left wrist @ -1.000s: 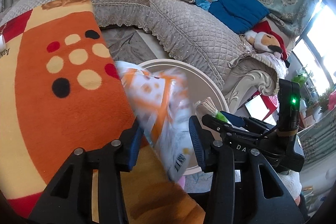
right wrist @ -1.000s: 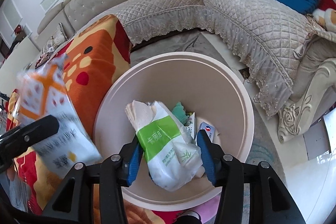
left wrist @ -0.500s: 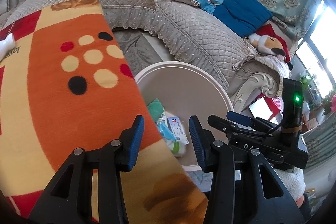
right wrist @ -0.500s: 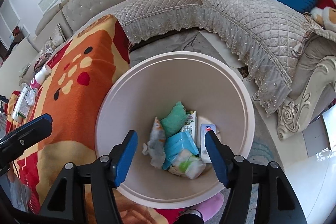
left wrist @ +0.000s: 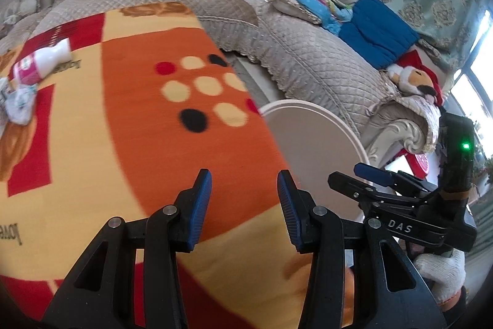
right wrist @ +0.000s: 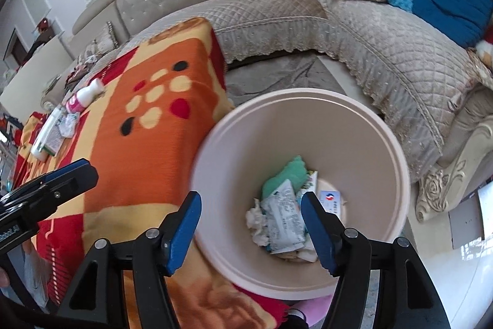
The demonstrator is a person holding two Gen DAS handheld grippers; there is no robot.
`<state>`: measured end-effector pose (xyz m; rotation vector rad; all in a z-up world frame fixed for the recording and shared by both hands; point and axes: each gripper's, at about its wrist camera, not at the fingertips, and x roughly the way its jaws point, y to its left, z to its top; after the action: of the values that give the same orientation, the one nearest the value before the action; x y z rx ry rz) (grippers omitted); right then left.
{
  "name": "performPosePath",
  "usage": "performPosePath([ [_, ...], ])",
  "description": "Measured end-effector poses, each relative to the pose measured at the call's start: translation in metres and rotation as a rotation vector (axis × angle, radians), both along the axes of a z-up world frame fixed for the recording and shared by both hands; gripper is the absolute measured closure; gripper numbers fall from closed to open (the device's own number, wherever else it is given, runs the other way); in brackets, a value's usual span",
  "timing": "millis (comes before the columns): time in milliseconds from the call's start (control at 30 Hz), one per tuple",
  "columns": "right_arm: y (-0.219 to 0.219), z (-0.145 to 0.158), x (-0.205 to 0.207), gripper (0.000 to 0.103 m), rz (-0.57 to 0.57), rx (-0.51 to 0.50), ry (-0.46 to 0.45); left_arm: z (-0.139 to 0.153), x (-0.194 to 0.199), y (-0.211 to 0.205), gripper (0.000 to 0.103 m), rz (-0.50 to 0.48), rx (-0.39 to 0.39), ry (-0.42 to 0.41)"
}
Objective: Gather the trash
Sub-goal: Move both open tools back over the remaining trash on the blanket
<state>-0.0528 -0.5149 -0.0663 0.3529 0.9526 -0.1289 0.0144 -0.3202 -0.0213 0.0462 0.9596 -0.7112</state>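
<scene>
Left gripper: jaws apart, nothing between them, poised over the orange patterned blanket that covers the desk. Right gripper: jaws apart and empty, hanging above the open mouth of the pink bin, which stands on the floor just beside the blanket's edge. Contents of the bin, seen between the right jaws but well below them: a crumpled white tissue, a printed foil wrapper, a green wad and a small card-like packet. Remaining trash, far end of the blanket, well apart from both pairs of jaws: a white bottle with a pink label lying on its side; just beside it a crumpled white wrapper; in the right wrist view, also a flat white-and-green tube or packet next to these. Handling, by judgement: the bottle is likely light, rigid plastic, smooth and prone to roll, best taken across its body near the label rather than at the narrow neck; the wrapper is soft, near weightless and will crush, so any pinch on a raised fold should serve; the flat packet lies low on the pile and may need a grip at one edge. Beyond: quilted beige sofa with cushions and folded blue cloth.
</scene>
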Motion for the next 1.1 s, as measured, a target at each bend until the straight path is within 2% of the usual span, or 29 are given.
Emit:
performPosePath([
  [400,0.067,0.010,0.037,0.036,0.134,0.006,-0.017,-0.003,0.022,0.090,0.060,0.138,0.011,0.003],
  [433,0.072,0.009,0.039,0.035,0.143,0.006,-0.016,-0.002,0.026,0.099,0.059,0.154,0.012,0.002],
  [500,0.083,0.008,0.045,0.035,0.164,0.007,-0.013,0.000,0.034,0.120,0.048,0.190,0.007,0.000],
  [600,0.095,0.009,0.053,0.035,0.187,0.013,-0.013,0.005,0.050,0.153,0.047,0.256,0.010,-0.013],
  [867,0.128,0.011,0.074,0.034,0.255,0.024,-0.014,0.010,0.096,0.229,0.047,0.443,0.063,-0.050],
  [1100,0.161,0.007,0.092,0.034,0.322,0.019,0.001,0.000,0.127,0.258,0.047,0.511,0.139,-0.062],
])
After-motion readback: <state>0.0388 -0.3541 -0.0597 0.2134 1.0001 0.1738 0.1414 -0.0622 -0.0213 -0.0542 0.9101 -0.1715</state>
